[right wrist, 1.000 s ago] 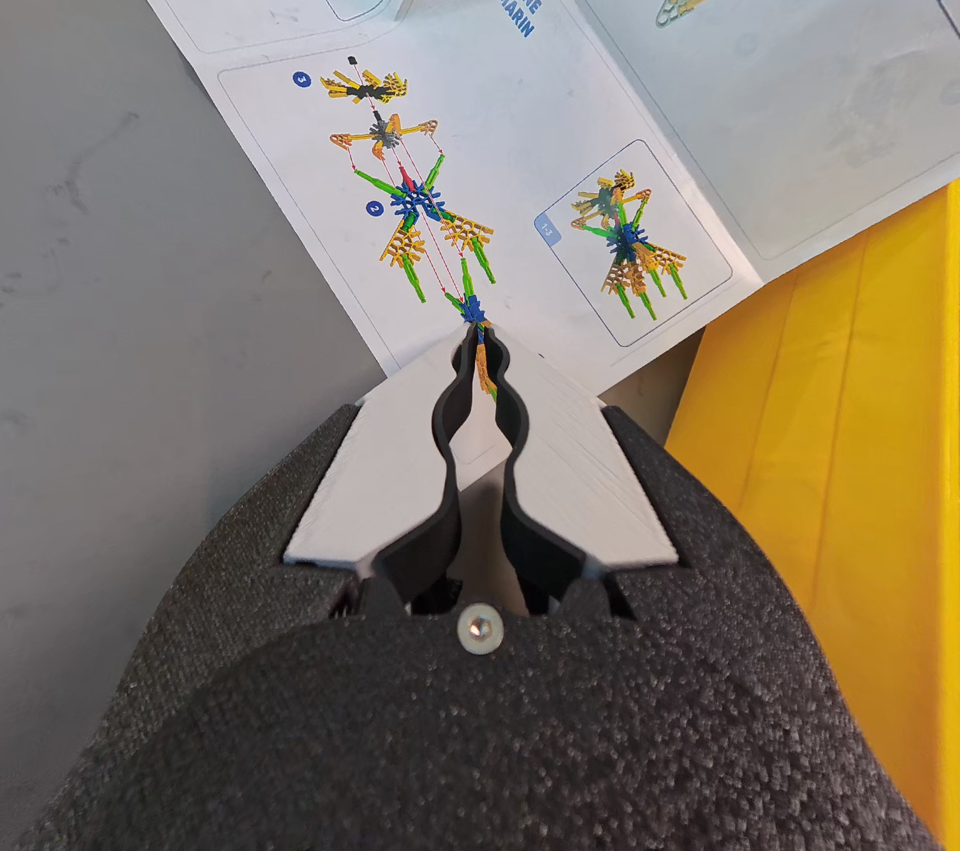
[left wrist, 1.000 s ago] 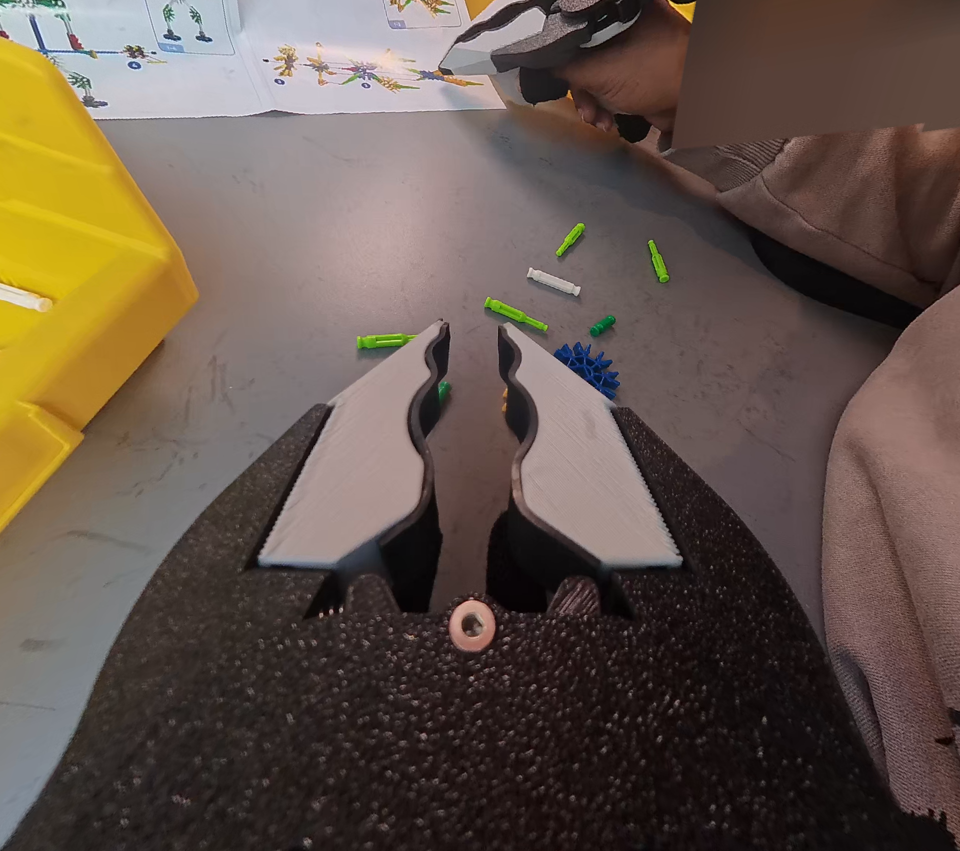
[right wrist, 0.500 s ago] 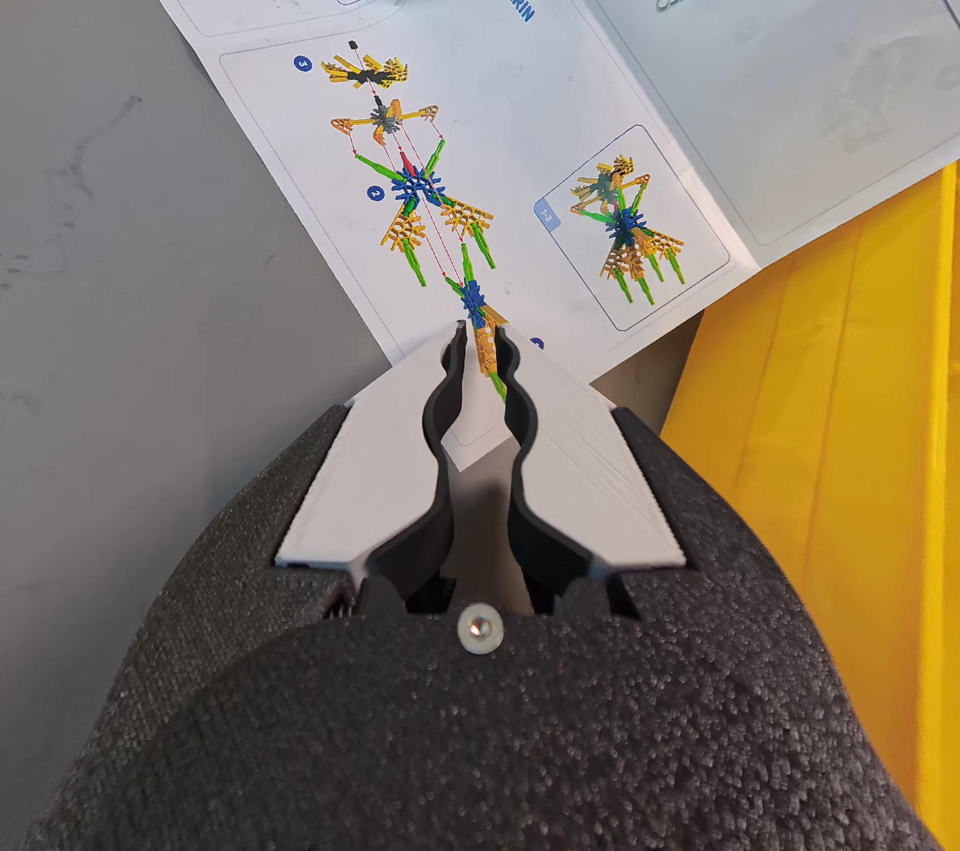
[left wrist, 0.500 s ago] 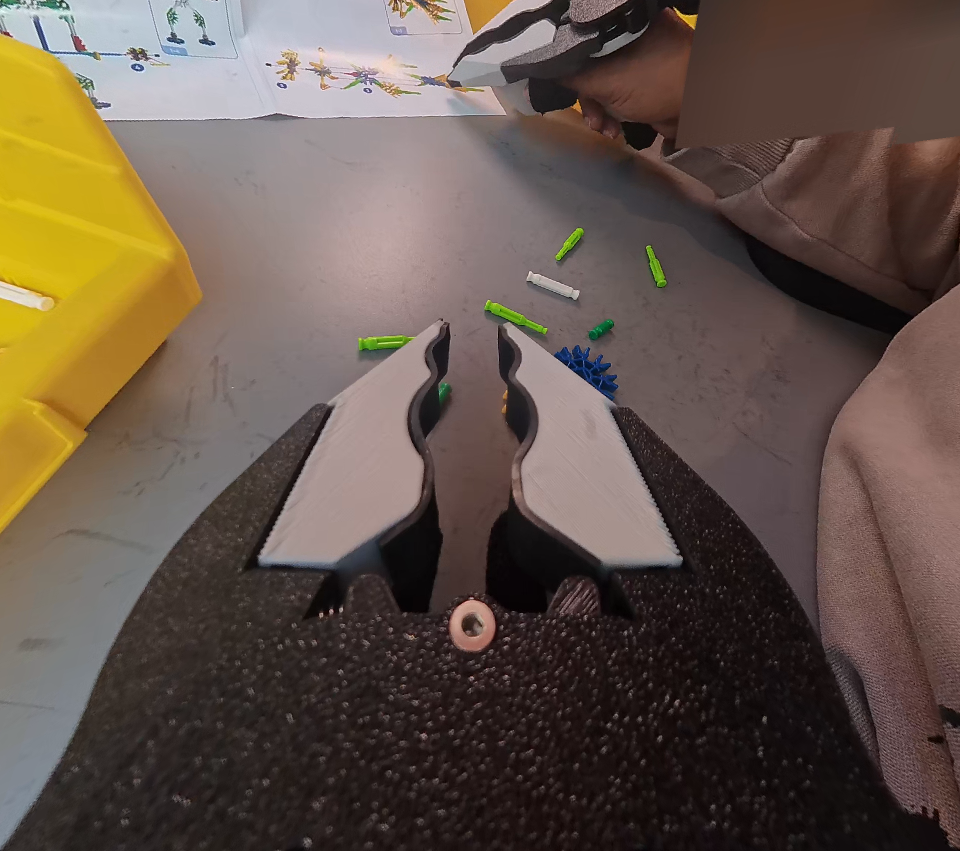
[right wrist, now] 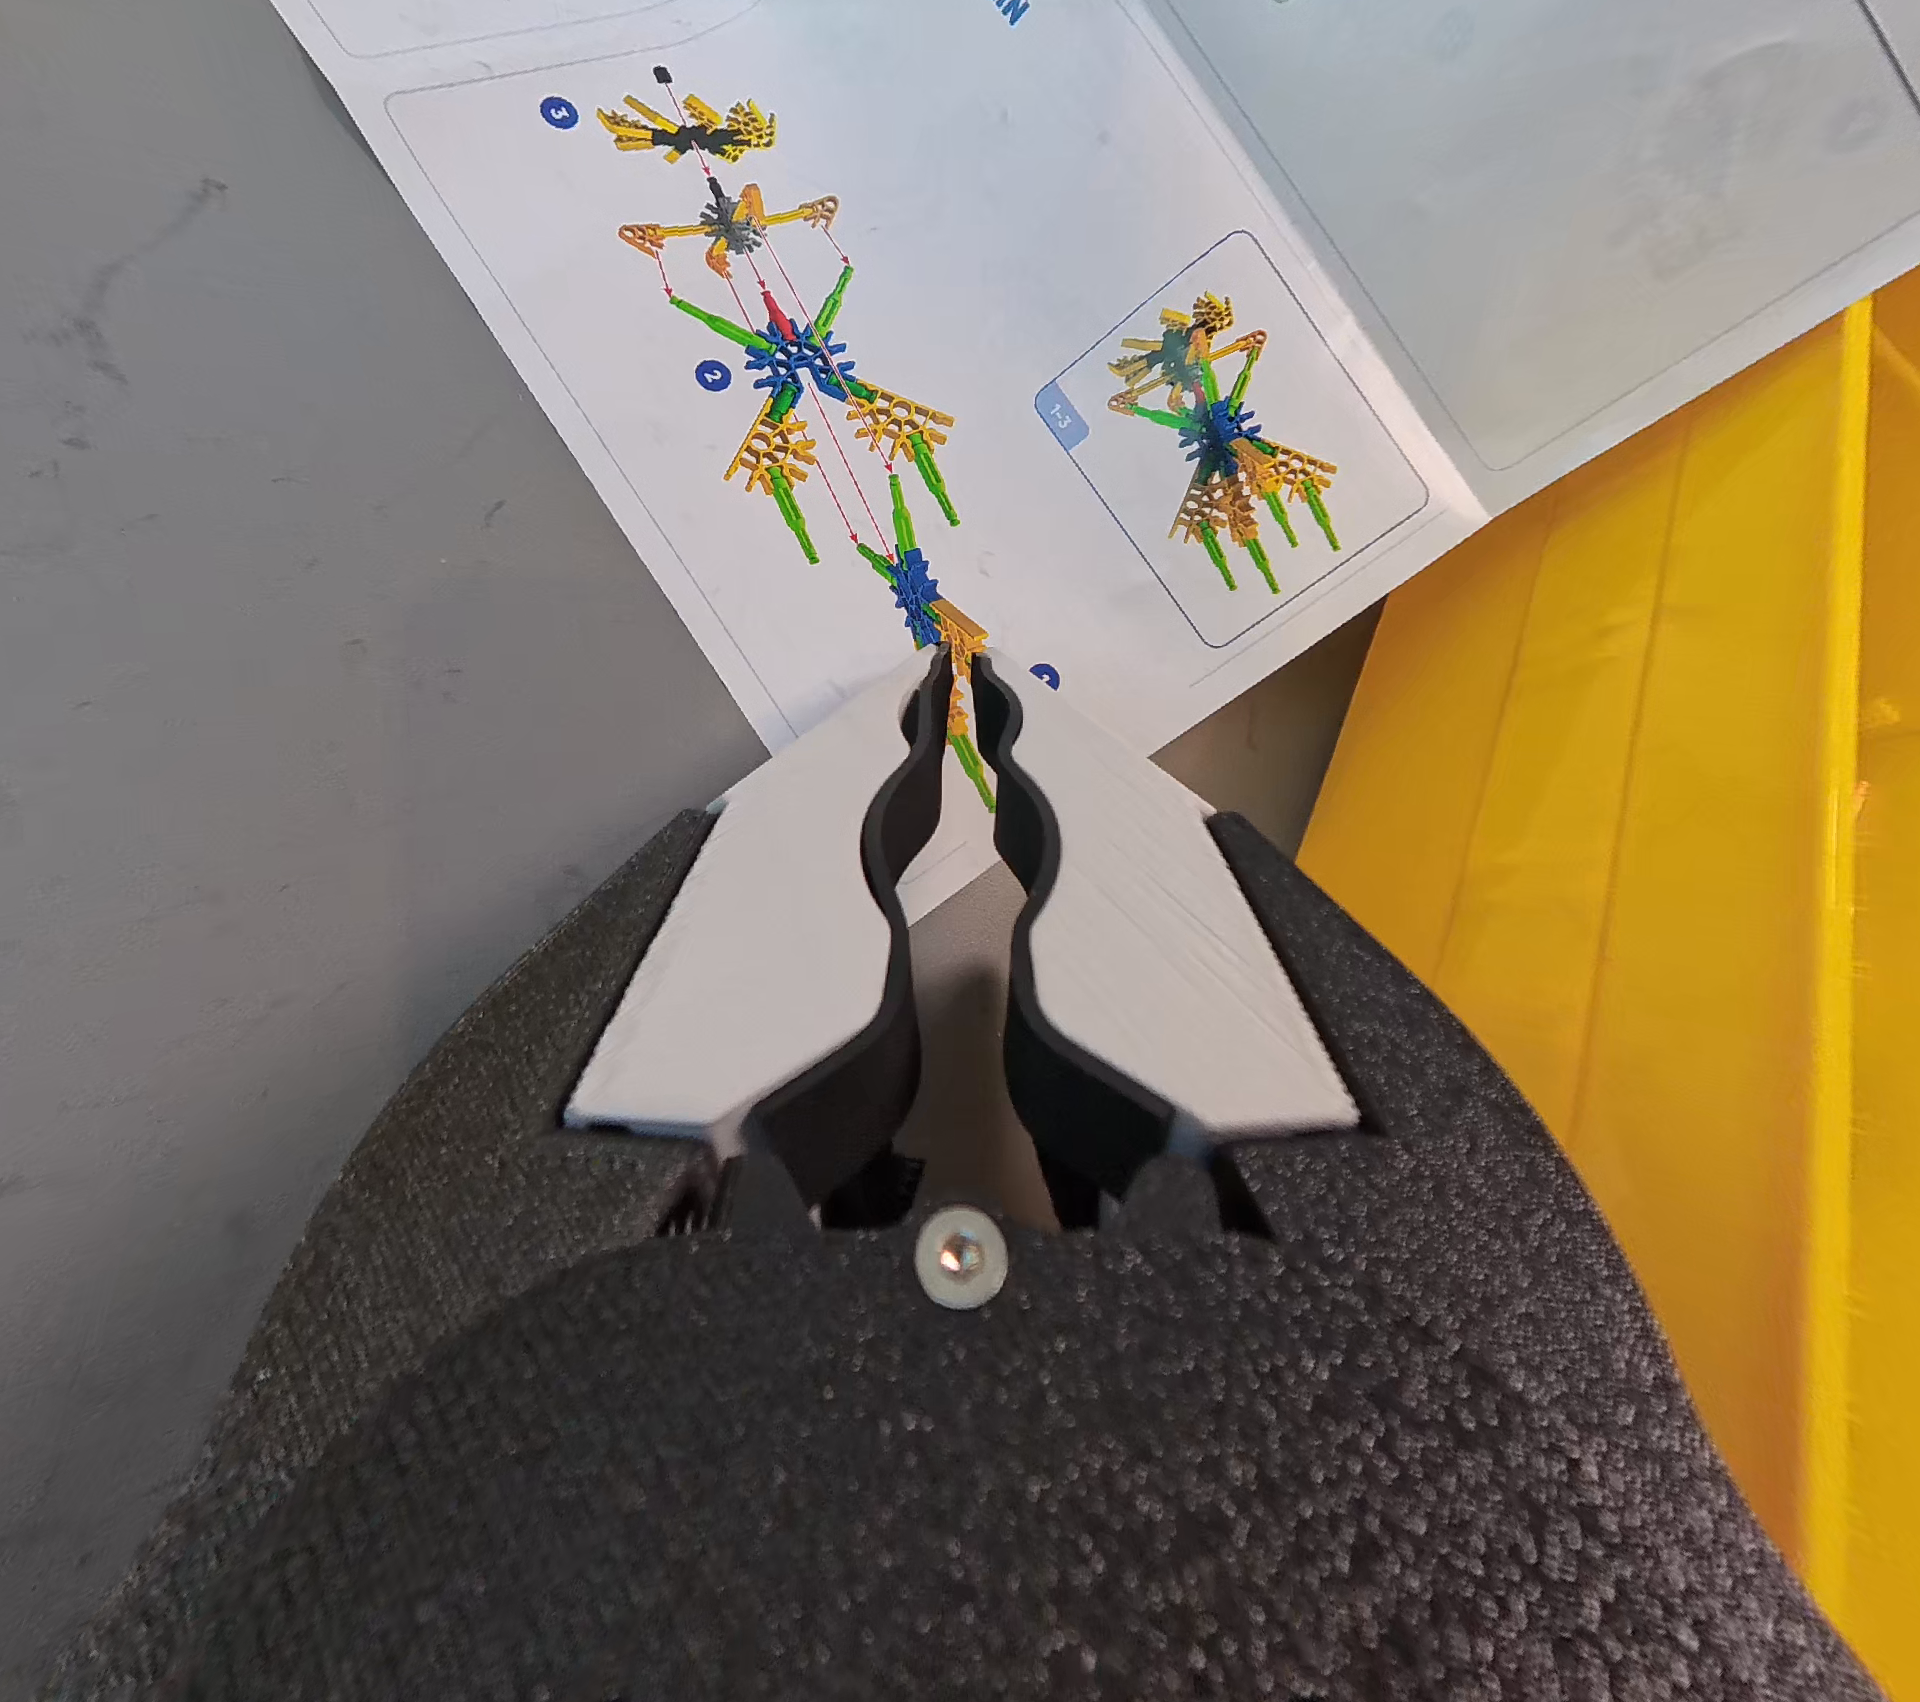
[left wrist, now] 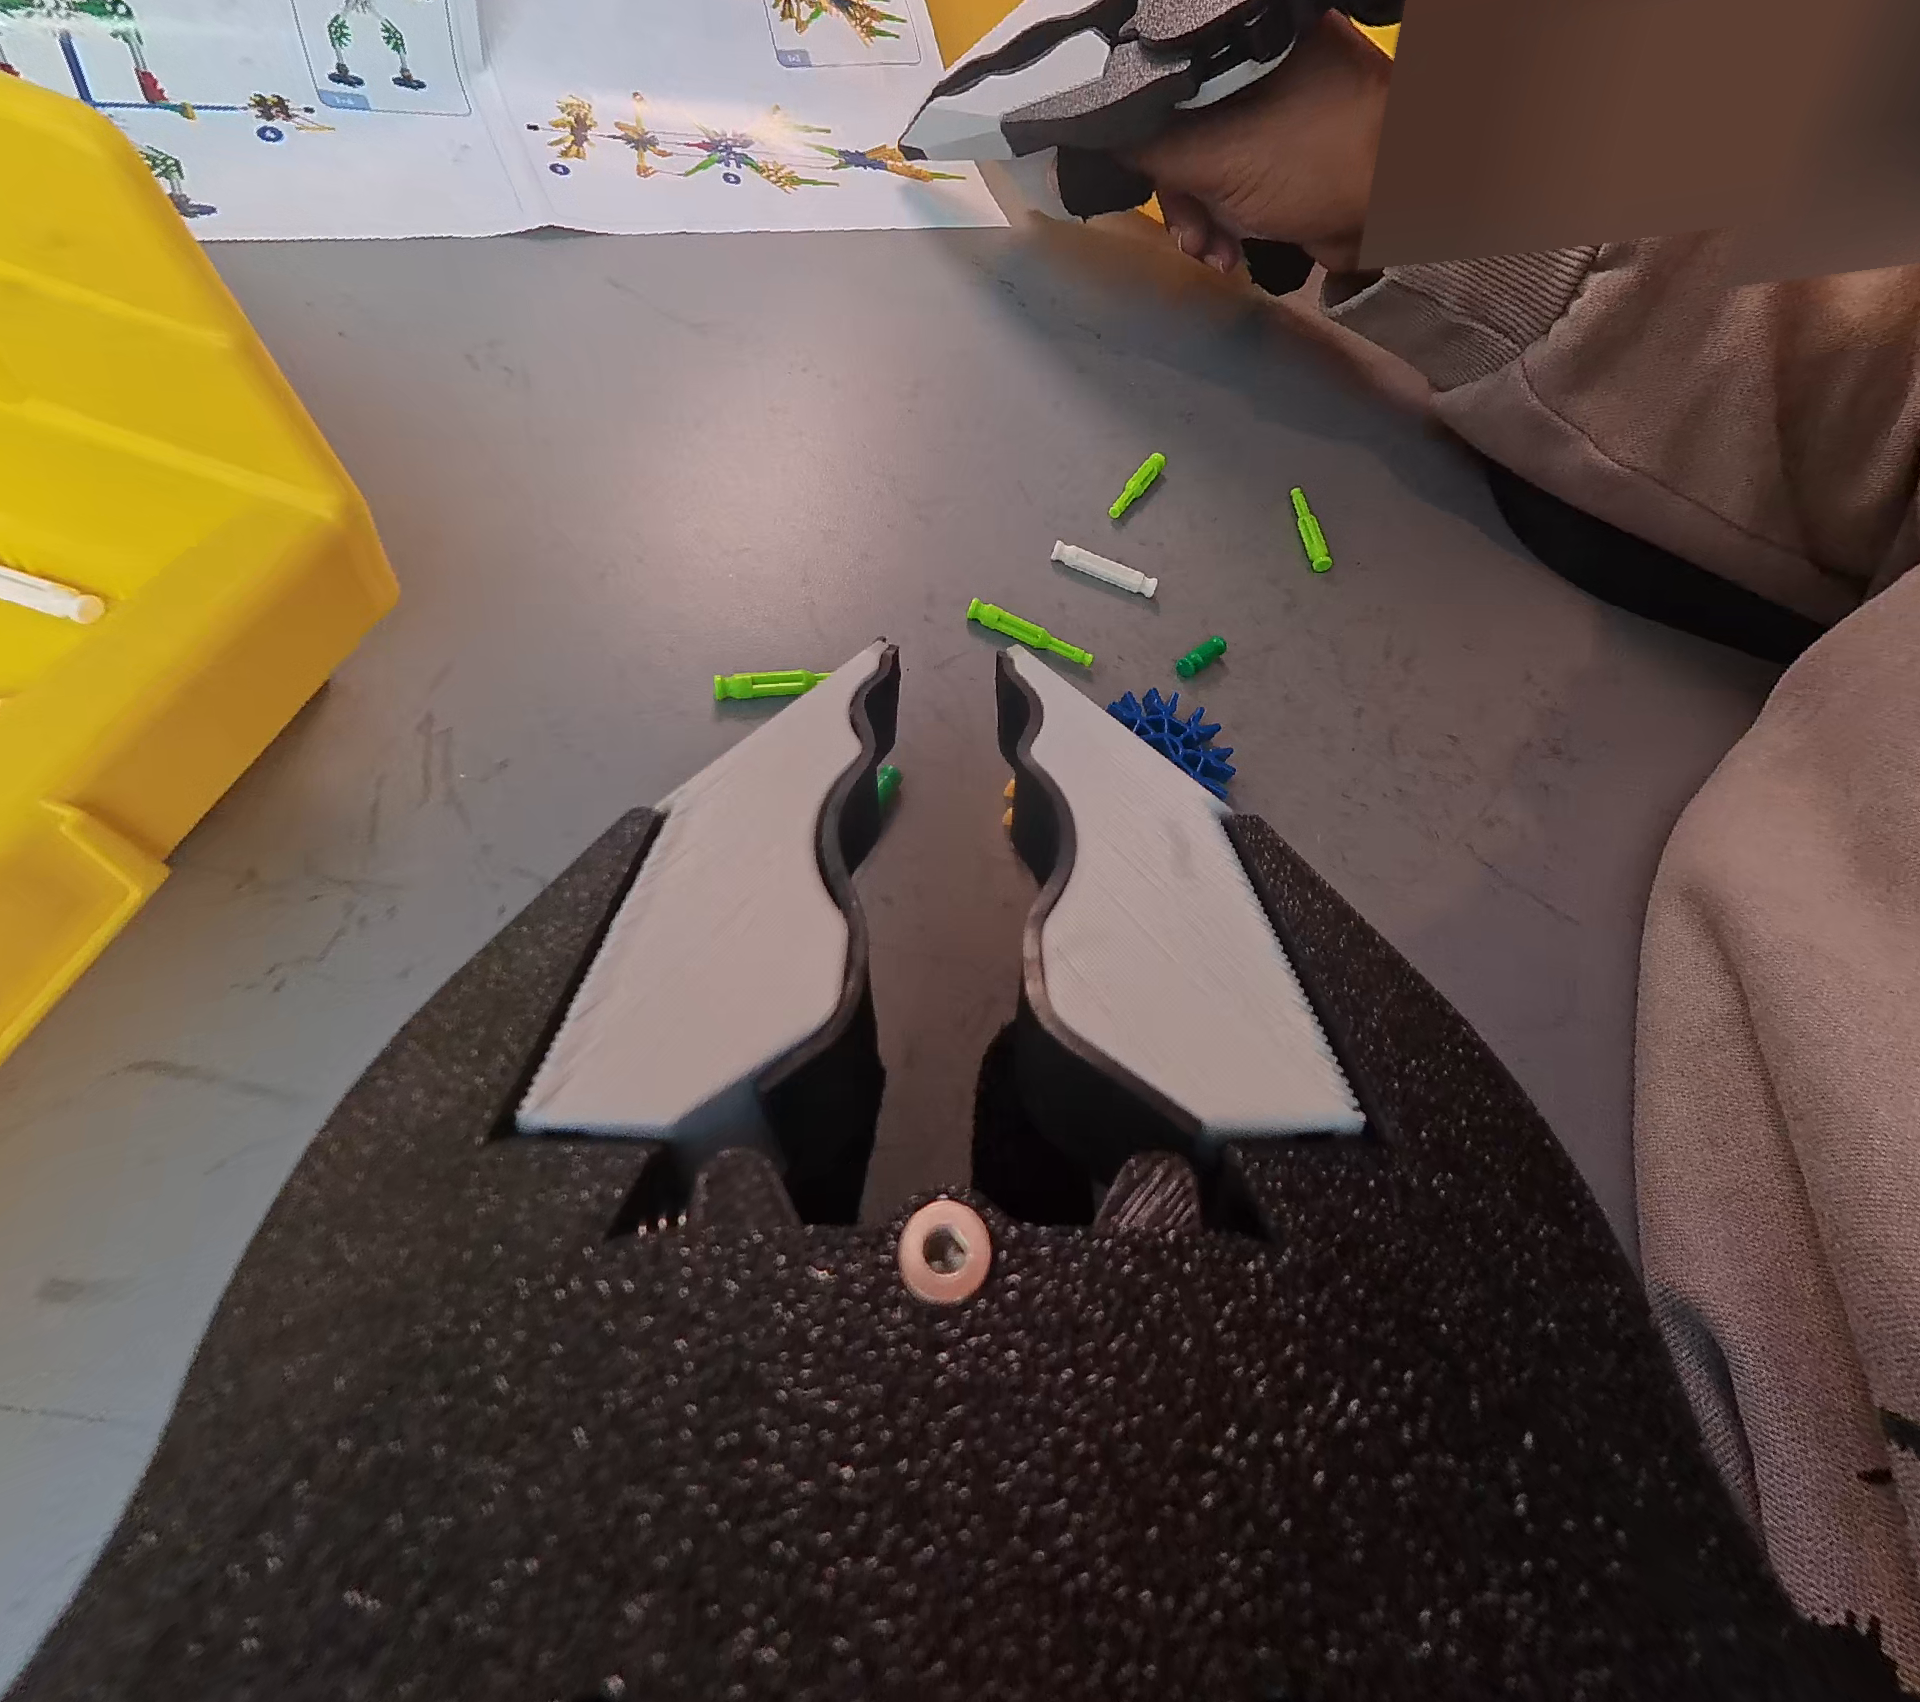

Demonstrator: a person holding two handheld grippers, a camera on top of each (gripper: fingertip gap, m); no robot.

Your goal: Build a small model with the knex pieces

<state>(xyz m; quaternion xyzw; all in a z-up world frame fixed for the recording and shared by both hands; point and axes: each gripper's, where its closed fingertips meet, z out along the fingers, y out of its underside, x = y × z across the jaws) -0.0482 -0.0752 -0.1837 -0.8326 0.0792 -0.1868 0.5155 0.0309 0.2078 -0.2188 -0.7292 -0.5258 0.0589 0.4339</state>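
Observation:
My left gripper (left wrist: 945, 660) is open and empty, low over the grey table (left wrist: 675, 457). Small toy pieces lie around its tips: a light green rod (left wrist: 769, 684) by the left finger, another green rod (left wrist: 1029, 632), a blue star connector (left wrist: 1174, 738) by the right finger, a white rod (left wrist: 1102, 569) and a short dark green peg (left wrist: 1200, 656). My right gripper (right wrist: 961, 660) is shut and empty, its tips over the corner of the paper instruction sheet (right wrist: 1039, 198). It also shows in the left wrist view (left wrist: 914, 148), held by a hand.
A yellow bin (left wrist: 135, 509) with a white rod (left wrist: 47, 603) stands at the left. Another yellow bin (right wrist: 1662, 821) is right of the right gripper. Two more green rods (left wrist: 1136, 485) (left wrist: 1309, 528) lie farther off. A person's beige sleeve (left wrist: 1766, 925) fills the right side. My right fingertips sit around 30 centimetres from my left ones. My left tips are roughly 10 centimetres from the short dark green peg (left wrist: 1200, 656). Measured from the fingertips, the white rod (left wrist: 1102, 569) is 11 centimetres or so from the left gripper and 20 centimetres from the right.
The right gripper's jaws parted slightly half a second ago and have closed again, and it shifted a little over the sheet. The left gripper has hardly moved.

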